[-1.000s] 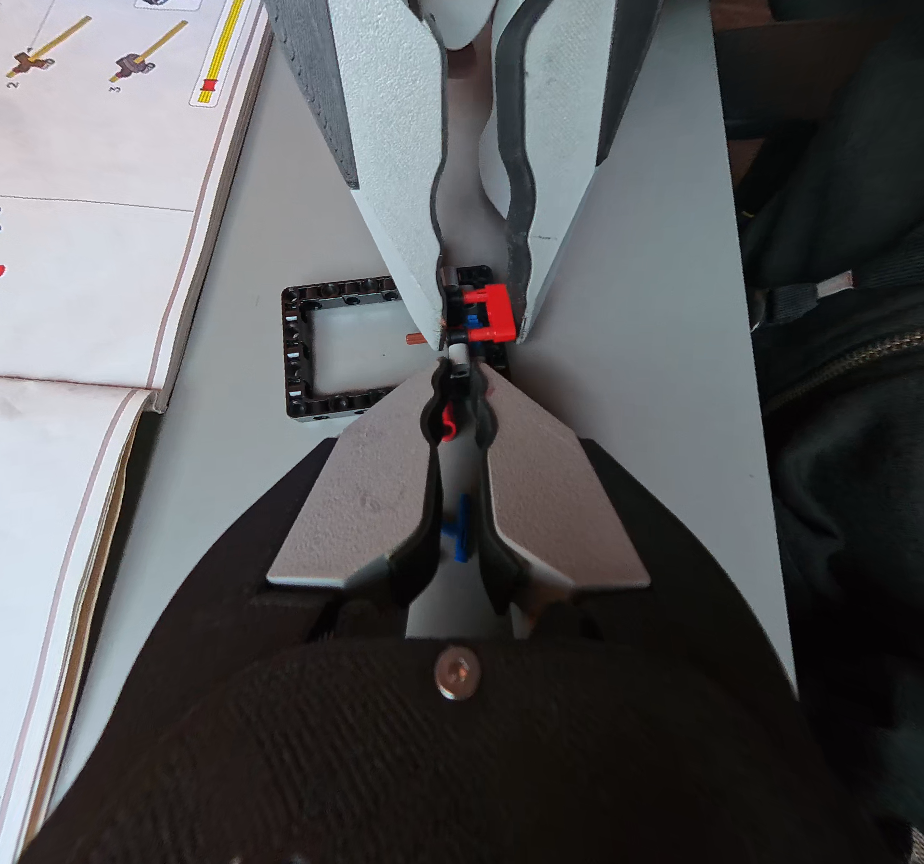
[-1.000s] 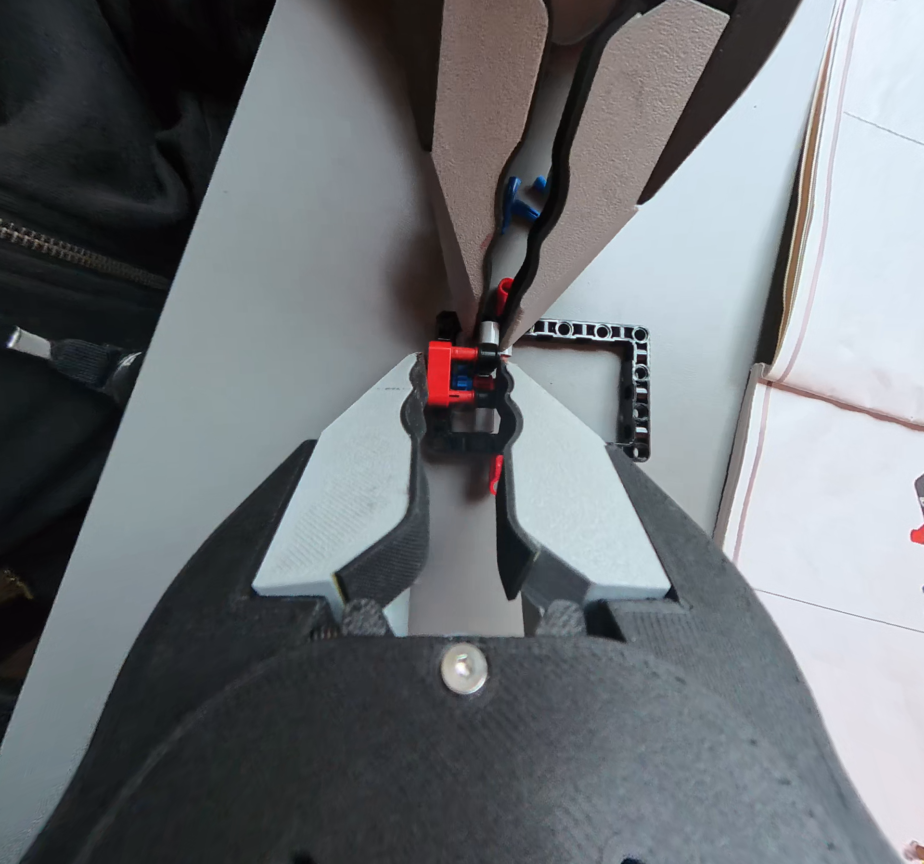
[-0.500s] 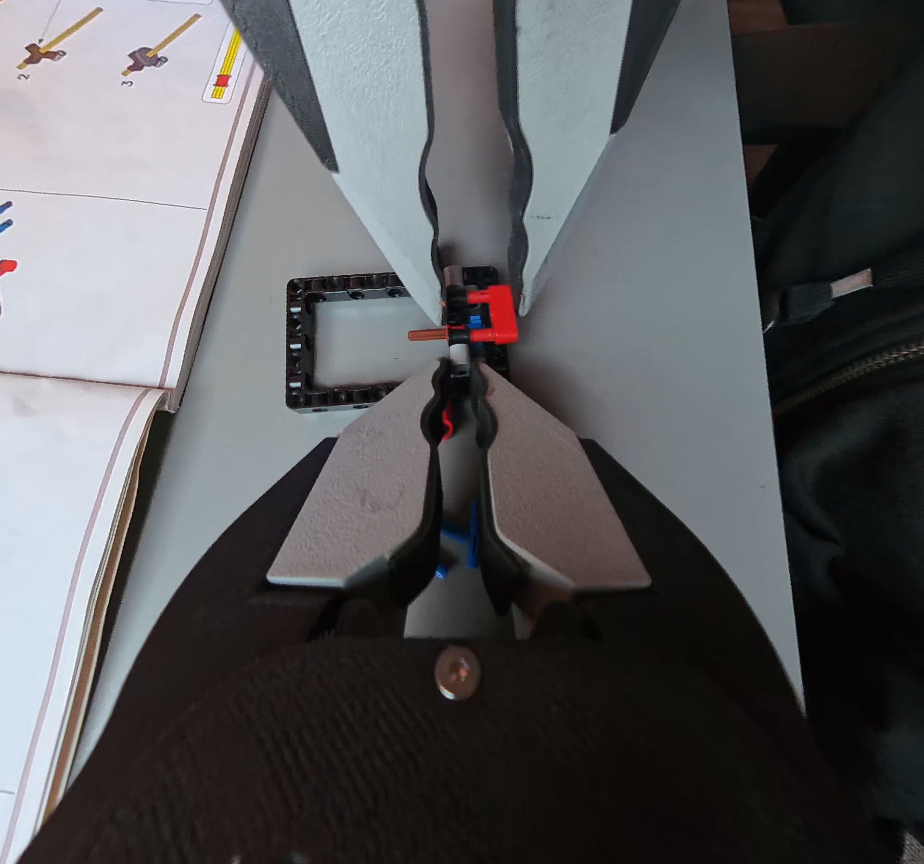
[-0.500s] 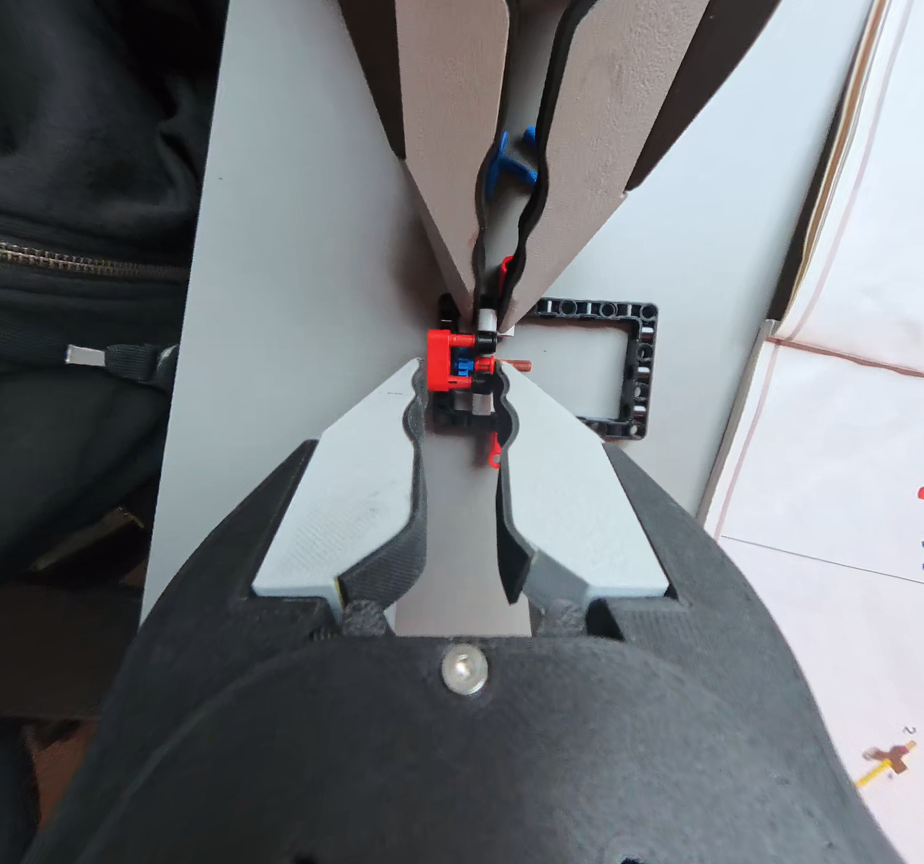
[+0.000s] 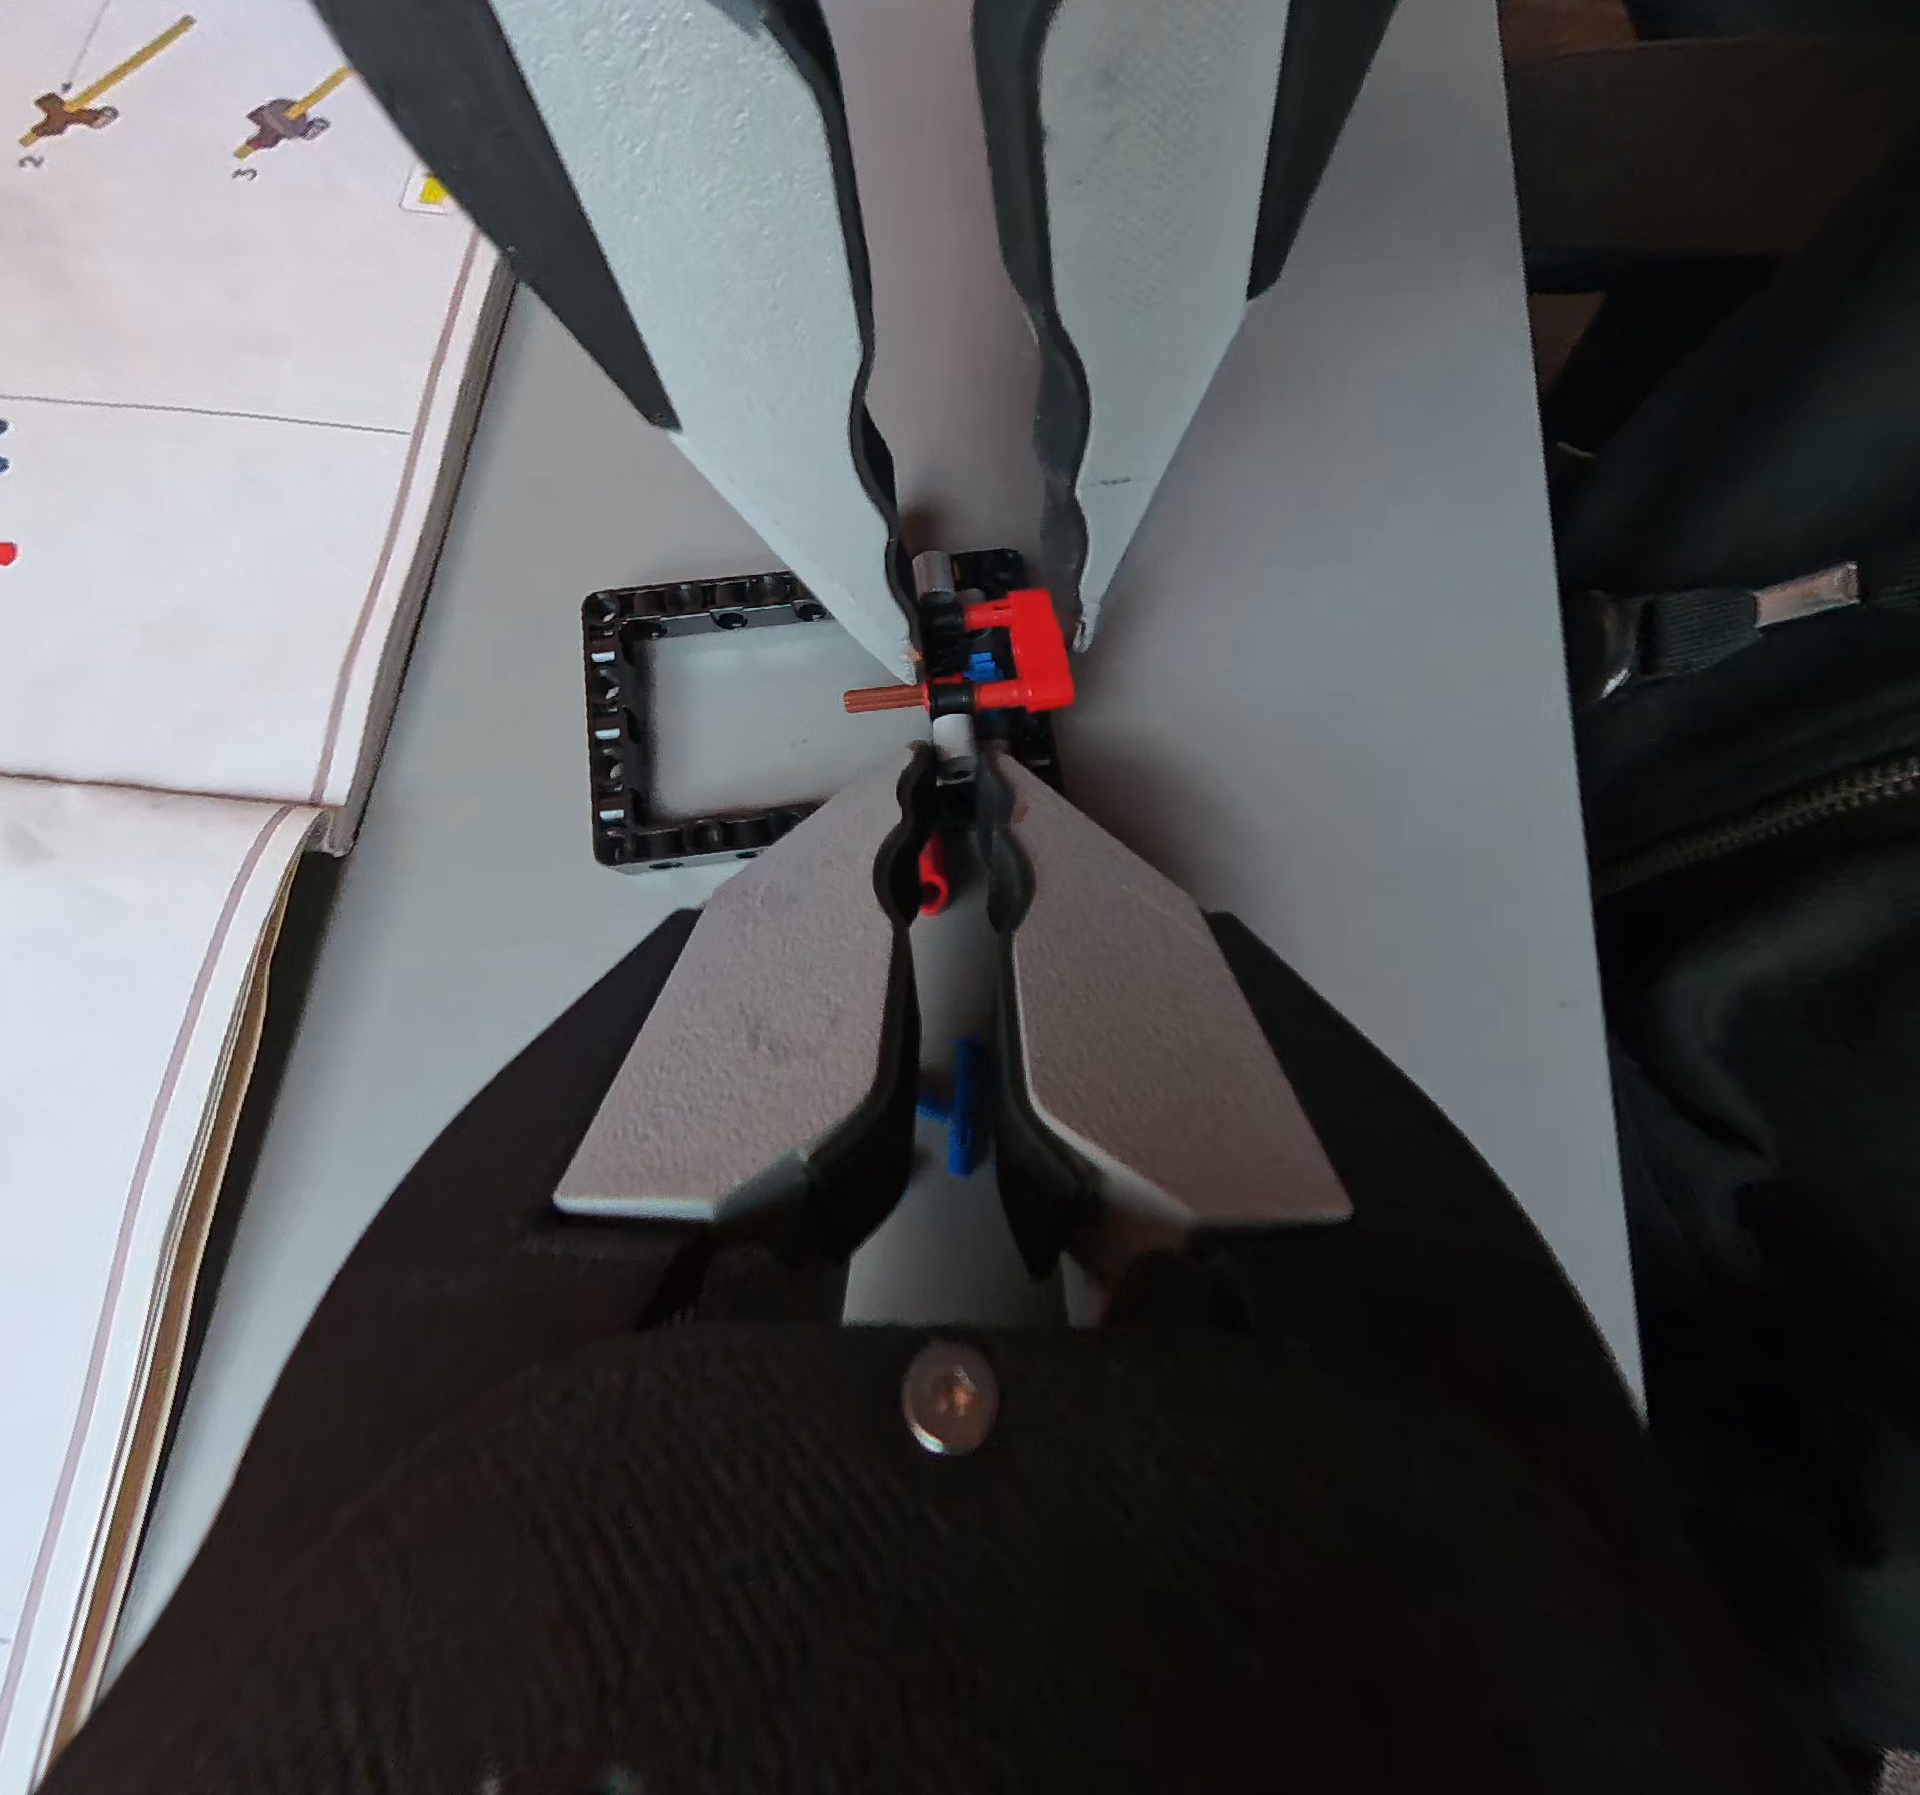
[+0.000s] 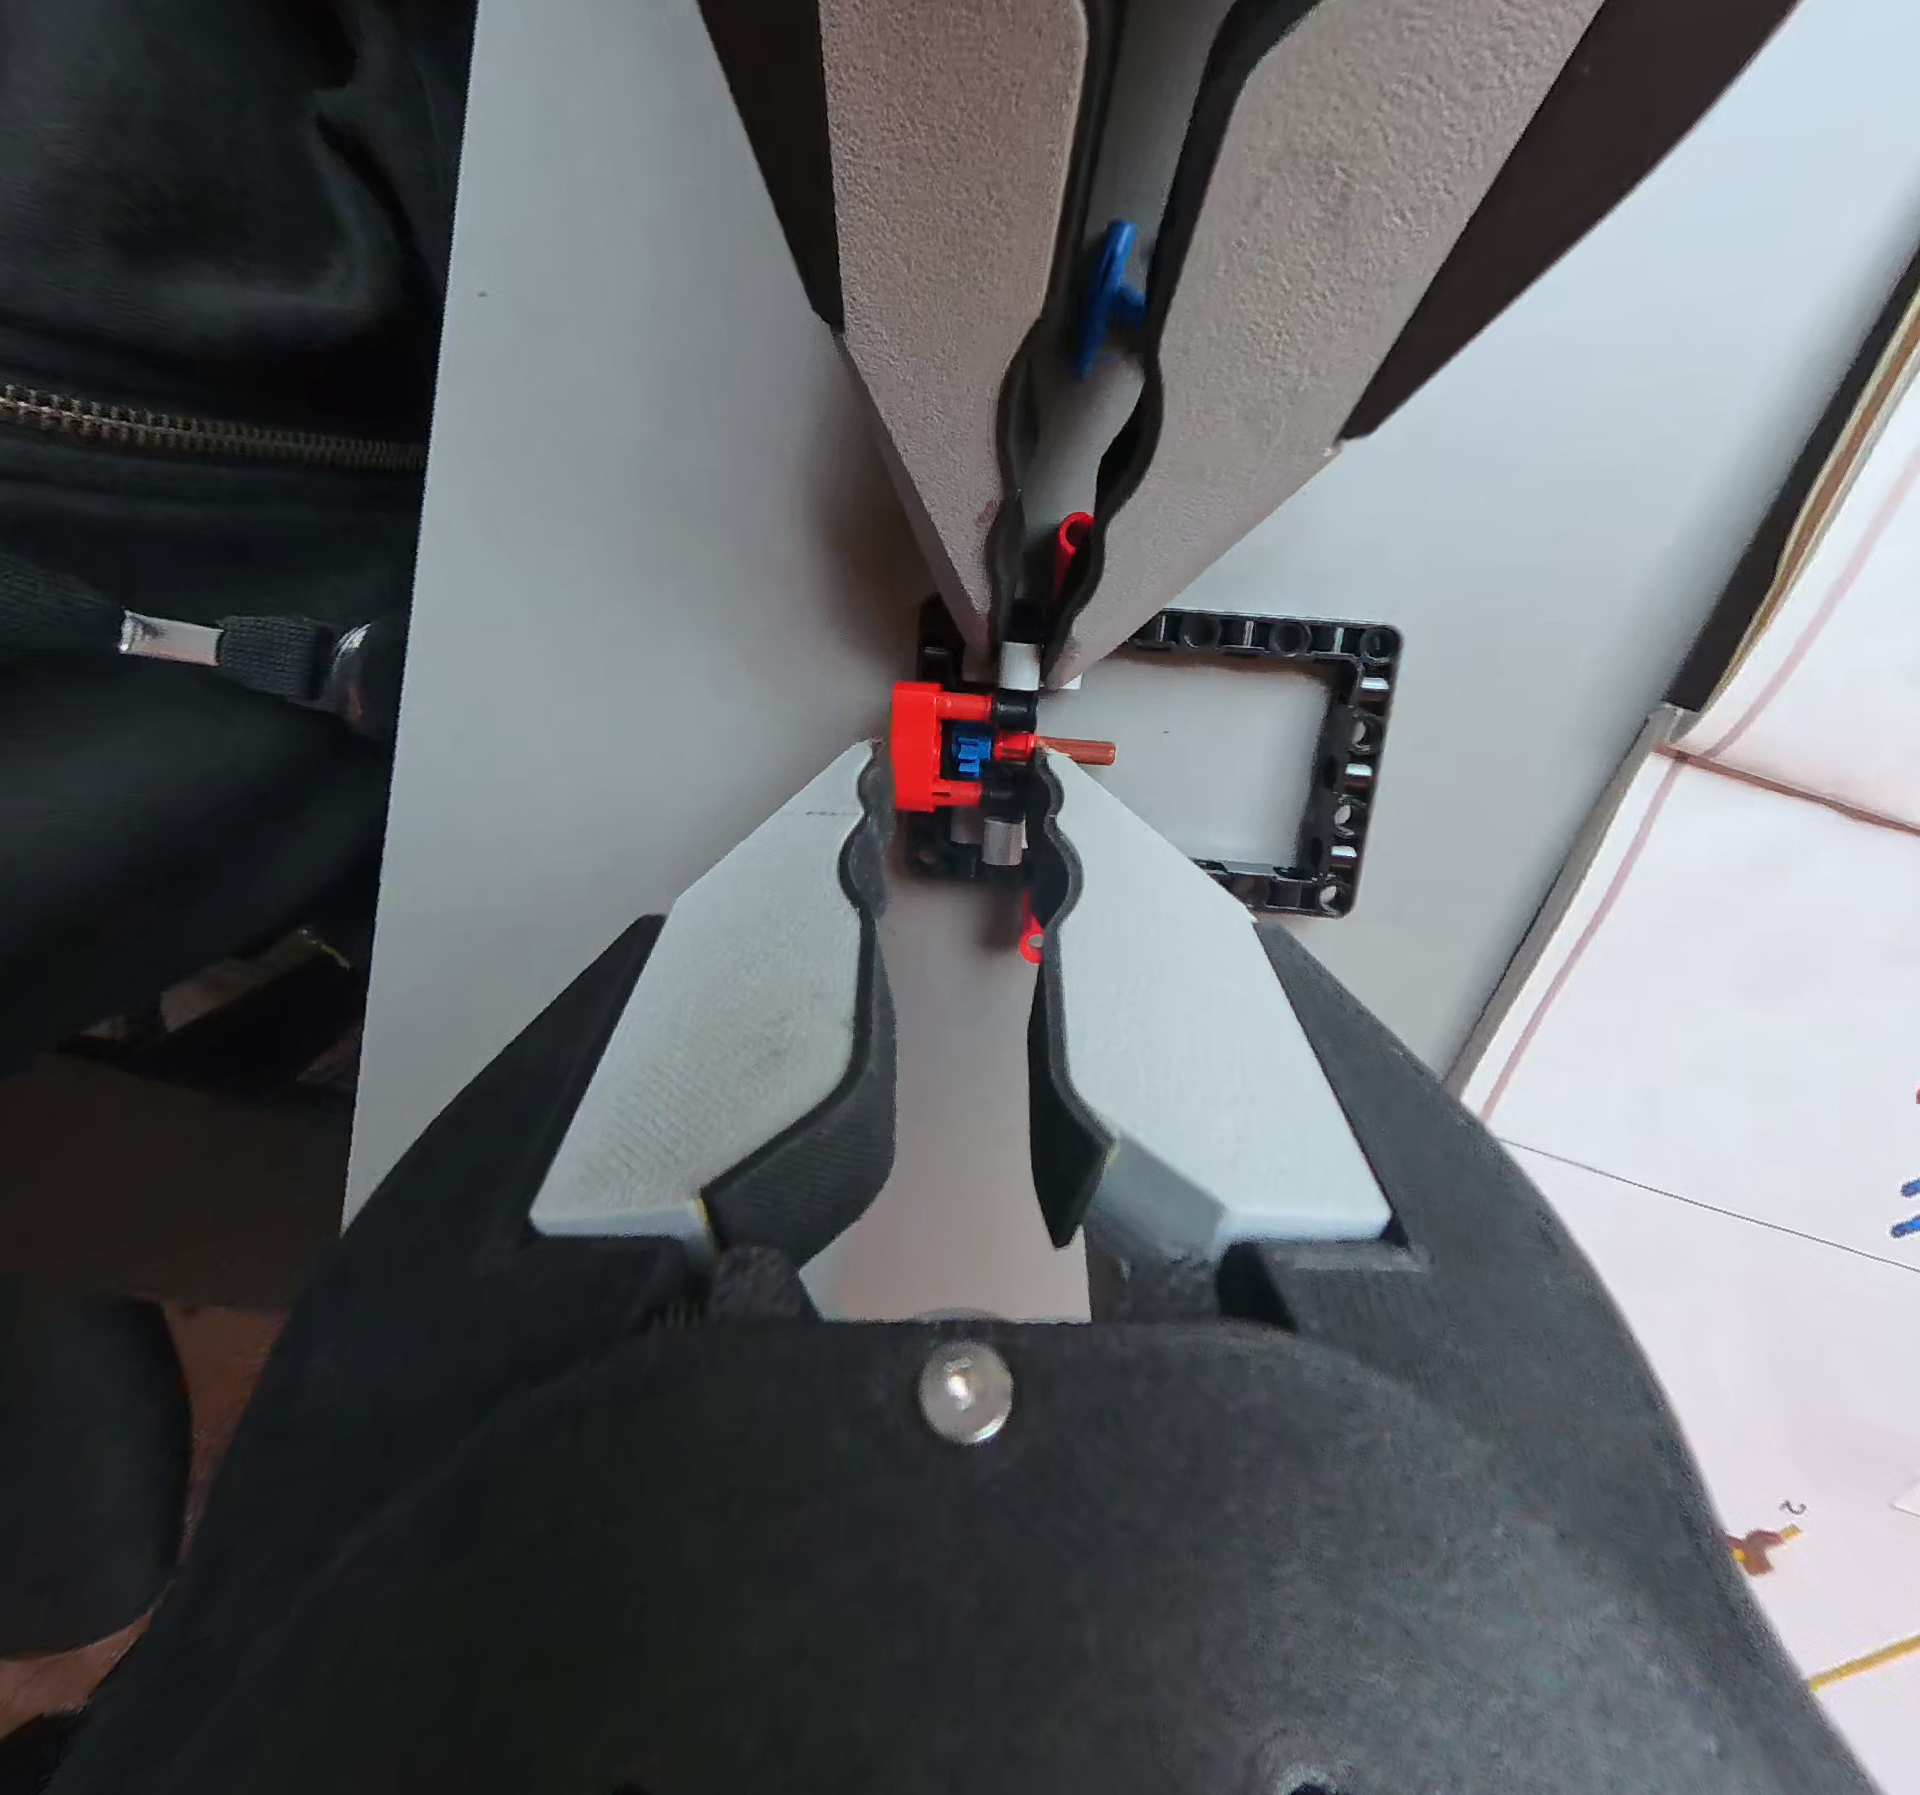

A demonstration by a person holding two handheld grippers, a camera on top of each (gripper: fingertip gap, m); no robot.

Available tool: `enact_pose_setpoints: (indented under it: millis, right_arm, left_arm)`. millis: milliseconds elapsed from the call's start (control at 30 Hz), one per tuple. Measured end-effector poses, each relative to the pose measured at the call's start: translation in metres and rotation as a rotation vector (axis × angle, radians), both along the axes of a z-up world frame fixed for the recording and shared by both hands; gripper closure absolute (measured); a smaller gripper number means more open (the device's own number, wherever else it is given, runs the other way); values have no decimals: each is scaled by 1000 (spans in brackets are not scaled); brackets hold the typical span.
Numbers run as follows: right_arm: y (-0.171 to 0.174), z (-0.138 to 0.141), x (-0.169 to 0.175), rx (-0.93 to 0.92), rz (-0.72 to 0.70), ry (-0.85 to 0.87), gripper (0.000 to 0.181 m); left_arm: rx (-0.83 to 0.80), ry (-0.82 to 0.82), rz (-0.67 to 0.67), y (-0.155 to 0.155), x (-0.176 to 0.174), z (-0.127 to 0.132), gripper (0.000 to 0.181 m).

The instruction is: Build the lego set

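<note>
Seen from the left wrist, the left gripper (image 5: 953, 777) has its jaws closed on the near end of a small red, black and blue lego assembly (image 5: 992, 667), pinching it at a white cylindrical sleeve just above a black rectangular beam frame (image 5: 623, 706) lying flat on the pale grey tabletop (image 5: 1299, 810). A thin copper-coloured axle (image 5: 881, 699) juts sideways from the assembly over the frame's opening. A loose blue pin (image 5: 961, 1106) lies on the tabletop between the fingers, and an open instruction booklet (image 5: 208, 498) sits to one side. From the right wrist, the right gripper (image 6: 961, 789) faces the left one nose to nose, its jaws parted and bracketing the assembly's red block; they look close against it, but whether they bear on it cannot be told. A dark zipped jacket (image 6: 208, 395) fills the far side. The risk from here looks plain: with the left jaws holding only a narrow sleeve, a push from the right could twist the assembly out of line, or knock the axle free to drop through the frame.
</note>
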State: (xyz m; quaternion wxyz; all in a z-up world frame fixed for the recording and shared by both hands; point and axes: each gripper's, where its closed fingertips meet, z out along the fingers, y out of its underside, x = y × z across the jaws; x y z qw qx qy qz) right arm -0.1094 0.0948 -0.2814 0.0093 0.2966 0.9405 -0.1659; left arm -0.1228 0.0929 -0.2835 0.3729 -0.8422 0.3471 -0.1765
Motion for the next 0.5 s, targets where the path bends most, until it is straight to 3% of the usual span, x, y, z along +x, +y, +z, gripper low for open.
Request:
enact_pose_setpoints:
  millis: [200,500]
  right_arm:
    - [1,0,-2,-8,20,42,160]
    - [4,1,-7,-35,-75,57,159]
  left_arm:
    - [5,-4,11,1,-2,0,176]
    - [-5,-23,53,8,-5,0,176]
